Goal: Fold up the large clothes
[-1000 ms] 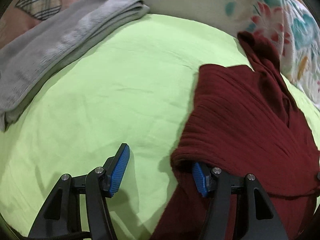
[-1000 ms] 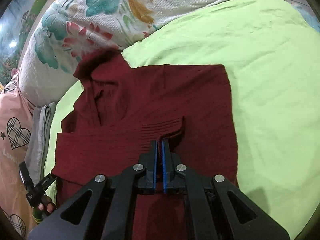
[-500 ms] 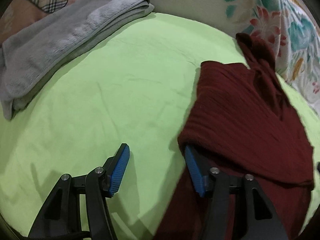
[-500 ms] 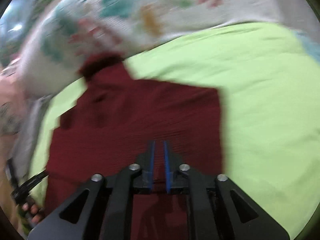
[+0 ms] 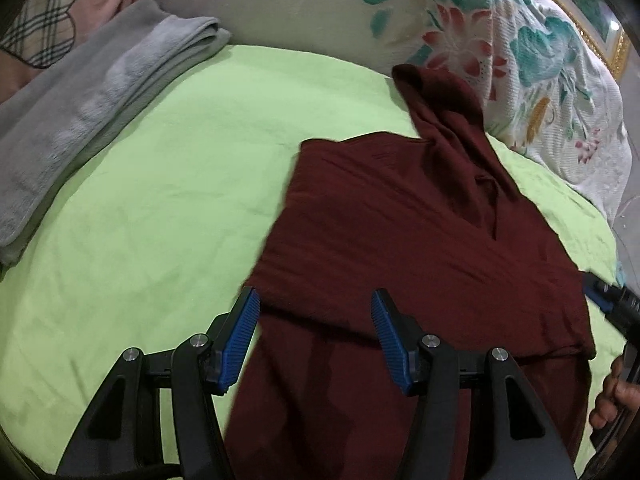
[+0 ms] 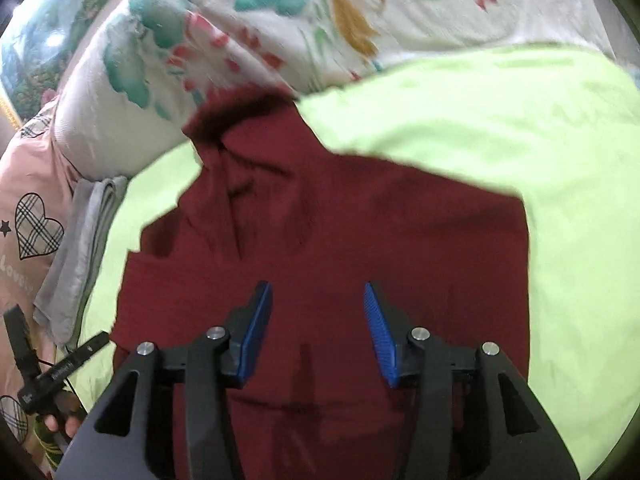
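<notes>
A dark red knit sweater (image 5: 420,232) lies partly folded on a light green sheet (image 5: 168,184); it also shows in the right wrist view (image 6: 360,232). Its collar end points toward the floral pillow. My left gripper (image 5: 316,332) is open and empty over the sweater's near left edge. My right gripper (image 6: 318,328) is open and empty above the middle of the sweater. The right gripper's tip (image 5: 608,304) shows at the right edge of the left wrist view. The left gripper (image 6: 56,372) shows at the lower left of the right wrist view.
A folded grey blanket (image 5: 80,112) lies at the far left on the sheet. A floral pillow (image 5: 500,40) stands behind the sweater. A pink cushion with a plaid heart (image 6: 36,232) is at the left.
My right gripper has opened and let go of the sweater fold, which now lies flat. My left gripper has shifted right over the sweater's edge, still open.
</notes>
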### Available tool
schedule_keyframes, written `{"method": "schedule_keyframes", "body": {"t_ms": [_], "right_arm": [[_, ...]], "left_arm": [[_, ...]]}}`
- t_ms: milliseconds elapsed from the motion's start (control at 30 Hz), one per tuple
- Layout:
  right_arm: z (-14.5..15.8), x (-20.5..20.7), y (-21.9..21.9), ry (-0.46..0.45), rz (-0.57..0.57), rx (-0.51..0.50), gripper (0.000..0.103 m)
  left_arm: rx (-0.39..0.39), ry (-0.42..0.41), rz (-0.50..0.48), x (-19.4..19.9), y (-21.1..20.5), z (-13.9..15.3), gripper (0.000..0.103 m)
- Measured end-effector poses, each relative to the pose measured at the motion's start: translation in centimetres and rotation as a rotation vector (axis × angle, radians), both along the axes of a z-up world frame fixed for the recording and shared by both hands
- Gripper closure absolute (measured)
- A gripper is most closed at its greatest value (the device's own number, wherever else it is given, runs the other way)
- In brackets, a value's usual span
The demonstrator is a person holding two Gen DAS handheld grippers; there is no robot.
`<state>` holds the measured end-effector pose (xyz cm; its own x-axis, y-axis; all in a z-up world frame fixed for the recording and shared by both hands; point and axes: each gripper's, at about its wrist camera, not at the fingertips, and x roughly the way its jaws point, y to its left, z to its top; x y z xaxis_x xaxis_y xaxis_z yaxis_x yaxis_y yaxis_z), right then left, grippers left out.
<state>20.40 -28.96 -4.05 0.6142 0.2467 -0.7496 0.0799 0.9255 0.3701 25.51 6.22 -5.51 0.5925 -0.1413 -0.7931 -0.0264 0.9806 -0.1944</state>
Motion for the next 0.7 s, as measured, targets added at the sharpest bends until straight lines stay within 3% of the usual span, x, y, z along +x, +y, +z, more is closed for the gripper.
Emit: {"method": "schedule_keyframes", "body": {"t_ms": [100, 433, 700], "right_arm": [[0.8, 2.6, 1.2, -0.034, 0.040, -0.007, 0.054], [0.5, 14.7, 8.7, -0.087, 0.181, -0.222, 0.054], [-4.0, 24.2, 12.7, 0.031, 0.277, -0.255, 0.054]], "left_arm": [[0.007, -0.008, -0.017, 1.0, -1.1, 0.4, 0.044], [-0.016, -0.010, -0.050, 4.4, -2.6, 1.5, 0.042], [-0.090, 0.027, -0.043, 5.4, -2.9, 0.4, 0.041]]}}
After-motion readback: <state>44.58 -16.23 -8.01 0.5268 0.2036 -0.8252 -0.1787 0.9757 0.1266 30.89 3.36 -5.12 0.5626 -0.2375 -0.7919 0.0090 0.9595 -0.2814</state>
